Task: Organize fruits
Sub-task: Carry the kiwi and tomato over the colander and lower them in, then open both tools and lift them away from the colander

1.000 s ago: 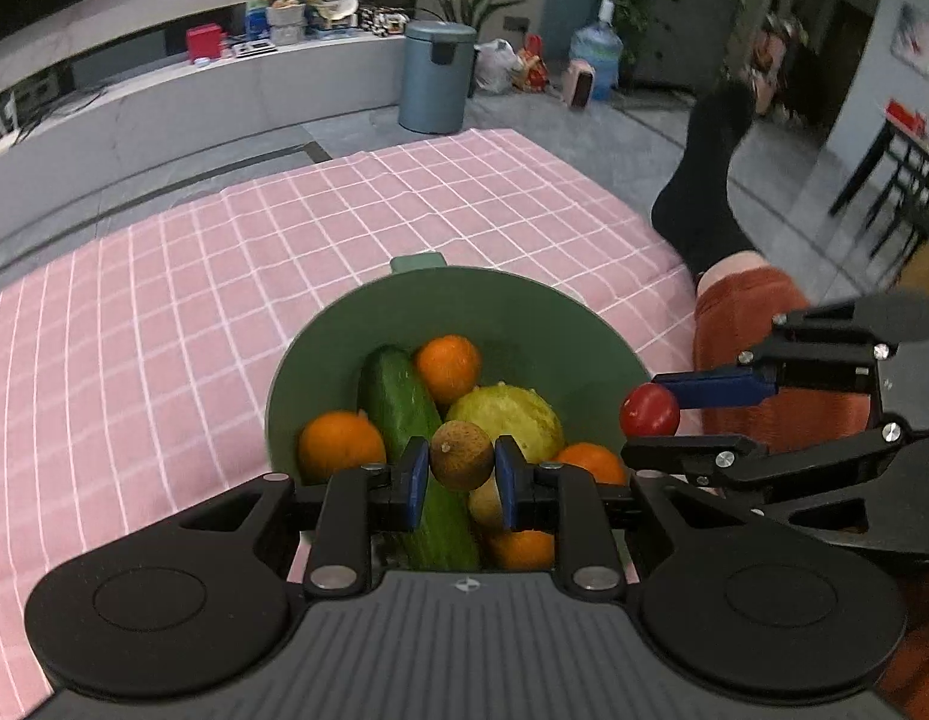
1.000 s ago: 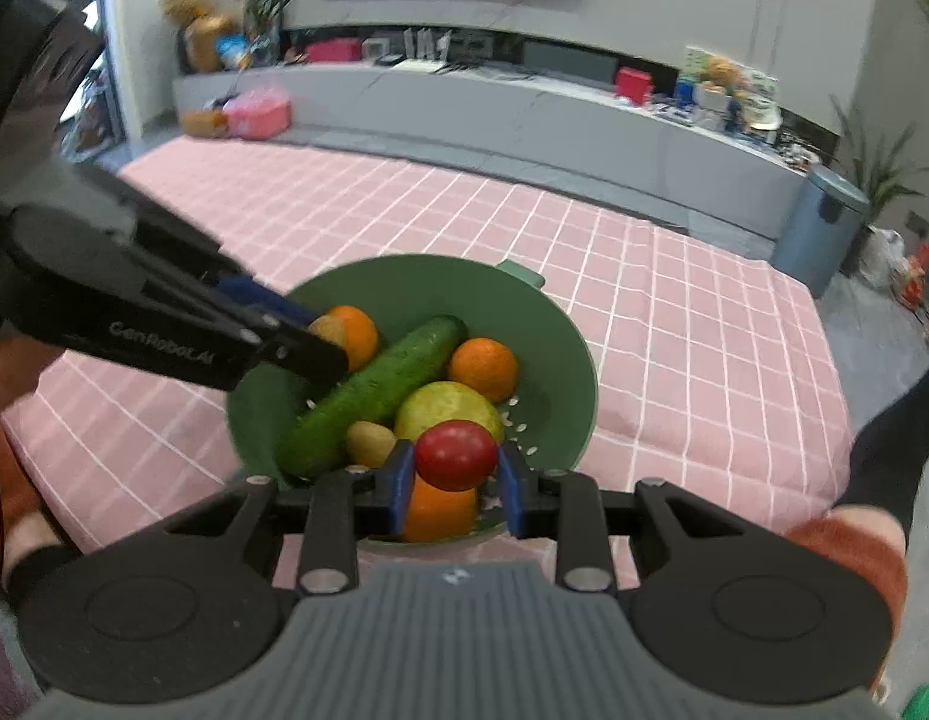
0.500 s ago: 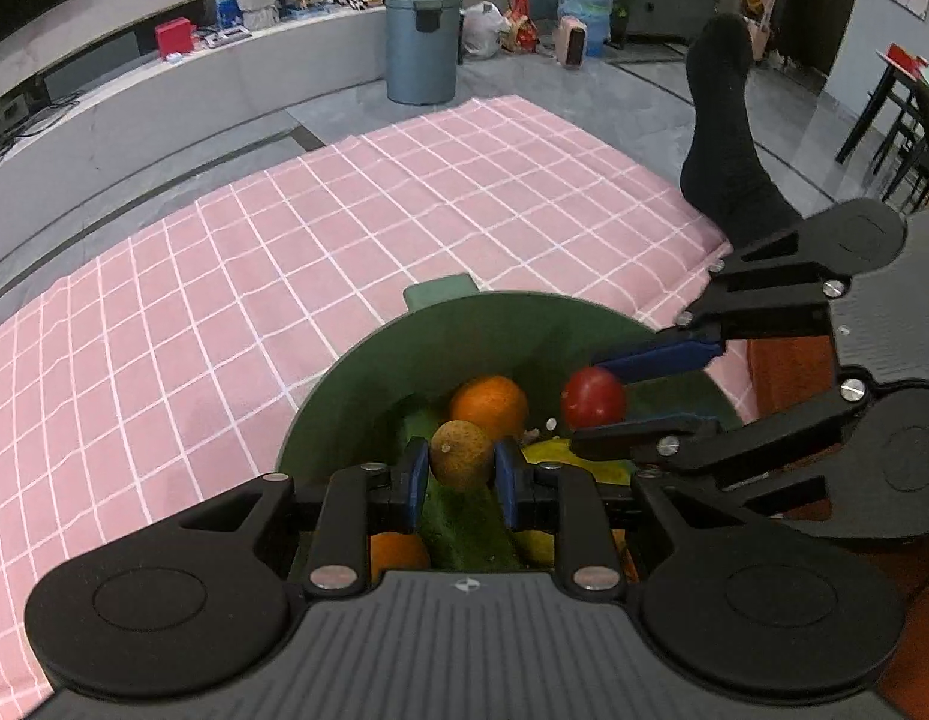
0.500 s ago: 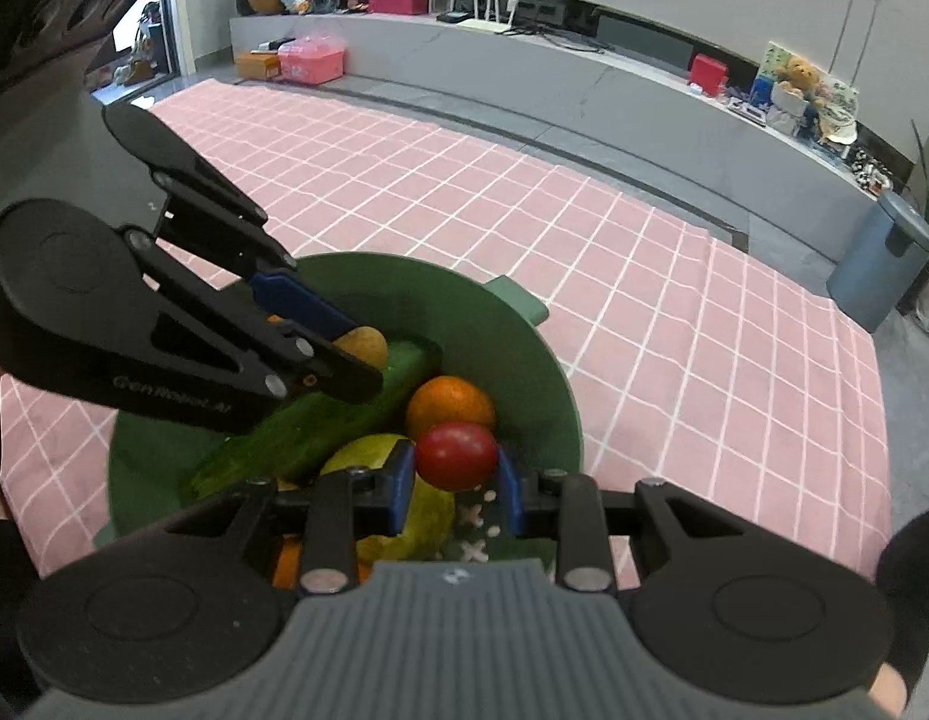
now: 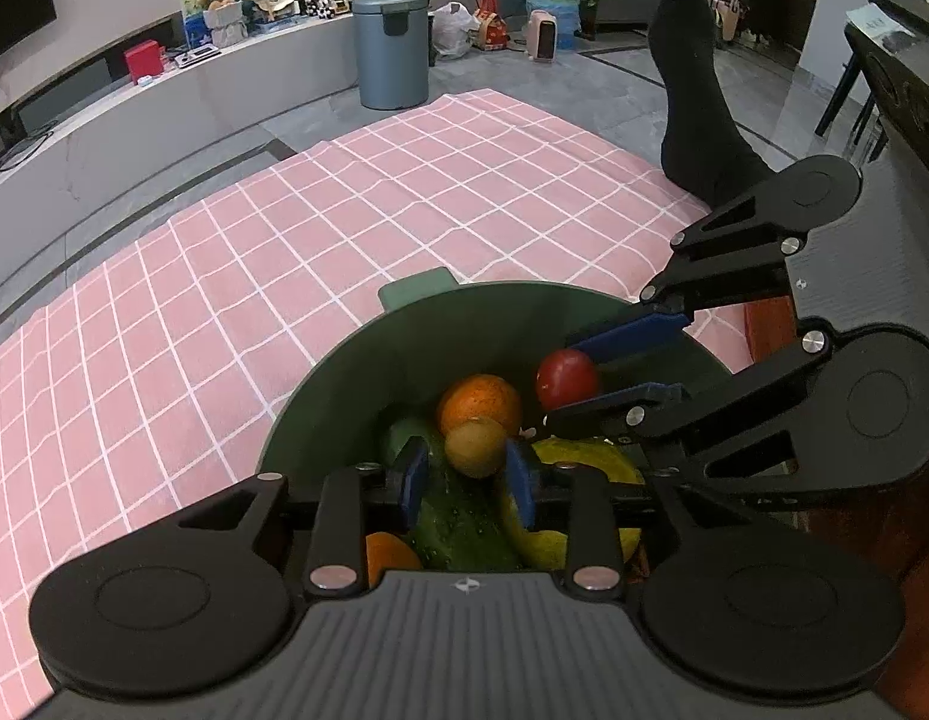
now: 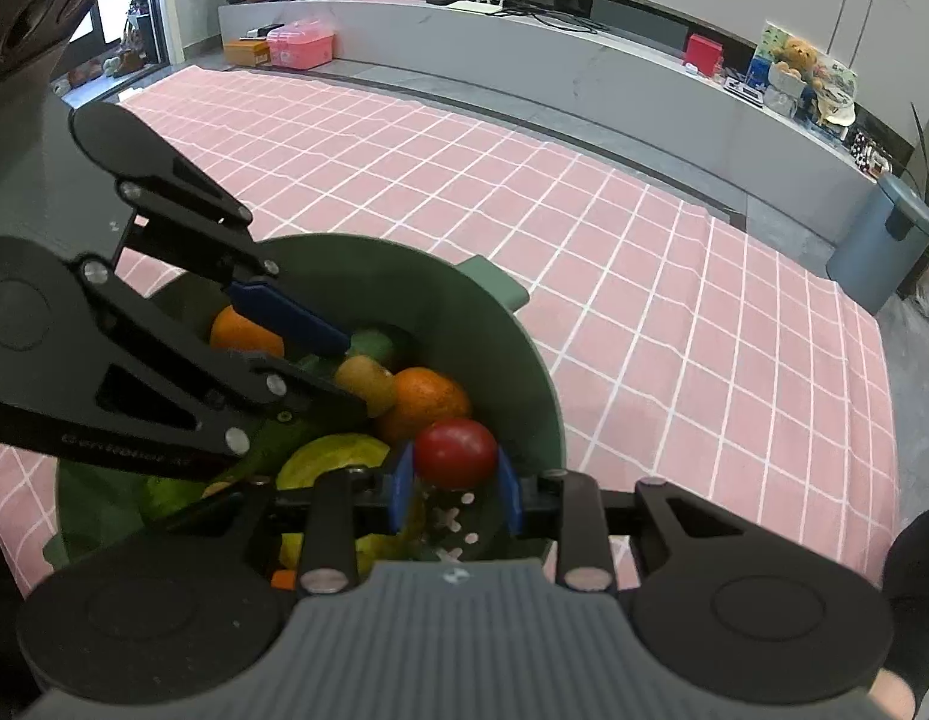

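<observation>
A green bowl (image 5: 344, 384) (image 6: 500, 336) on the pink checked cloth holds oranges (image 5: 479, 402) (image 6: 425, 402), a cucumber (image 5: 458, 522) and a yellow-green fruit (image 5: 584, 456) (image 6: 332, 456). My left gripper (image 5: 467, 480) is over the bowl with its jaws spread; a small brown fruit (image 5: 475, 445) (image 6: 366, 383) lies between the tips, and a gap shows on each side. My right gripper (image 6: 452, 486) also has its jaws spread inside the bowl, with a red tomato (image 6: 455, 453) (image 5: 567, 380) between the tips.
The pink cloth (image 5: 284, 252) covers the table beyond the bowl. A grey bin (image 5: 392, 48) and a low grey bench (image 6: 584, 72) stand on the floor behind. A black-socked leg (image 5: 698, 108) is at the table's right edge.
Both grippers have moved forward and down into the bowl. Both jaws have opened, loosening the brown fruit and the tomato.
</observation>
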`<state>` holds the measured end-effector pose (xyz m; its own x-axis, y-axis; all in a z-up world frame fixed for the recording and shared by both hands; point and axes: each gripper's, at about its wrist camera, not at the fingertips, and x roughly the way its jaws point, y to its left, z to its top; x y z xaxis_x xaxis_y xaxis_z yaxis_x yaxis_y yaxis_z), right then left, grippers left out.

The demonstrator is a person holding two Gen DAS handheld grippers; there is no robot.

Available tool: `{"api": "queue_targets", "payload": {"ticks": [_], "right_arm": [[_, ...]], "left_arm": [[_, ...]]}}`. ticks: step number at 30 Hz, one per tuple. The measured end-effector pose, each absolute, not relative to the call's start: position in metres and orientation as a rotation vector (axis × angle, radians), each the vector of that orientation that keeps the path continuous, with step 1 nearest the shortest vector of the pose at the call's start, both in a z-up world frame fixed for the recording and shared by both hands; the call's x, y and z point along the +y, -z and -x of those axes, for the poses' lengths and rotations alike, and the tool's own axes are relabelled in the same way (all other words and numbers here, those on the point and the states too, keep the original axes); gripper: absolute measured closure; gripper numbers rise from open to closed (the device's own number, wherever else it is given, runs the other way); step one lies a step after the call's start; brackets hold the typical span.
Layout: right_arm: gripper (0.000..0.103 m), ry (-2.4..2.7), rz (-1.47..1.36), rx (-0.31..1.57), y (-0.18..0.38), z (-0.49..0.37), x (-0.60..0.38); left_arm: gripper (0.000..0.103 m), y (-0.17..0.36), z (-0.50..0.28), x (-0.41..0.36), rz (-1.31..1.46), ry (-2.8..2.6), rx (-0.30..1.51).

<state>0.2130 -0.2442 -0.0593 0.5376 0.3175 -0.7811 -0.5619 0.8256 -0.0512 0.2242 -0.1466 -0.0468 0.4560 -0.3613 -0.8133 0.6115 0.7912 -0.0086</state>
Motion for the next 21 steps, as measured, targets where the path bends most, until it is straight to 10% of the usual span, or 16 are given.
{"api": "queue_targets", "payload": {"ticks": [21], "right_arm": [[0.054,-0.389,0.279,0.783,-0.009,-0.172,-0.237]], "left_arm": [[0.050,-0.029,-0.156,-0.102,-0.231,0.494,0.766]]}}
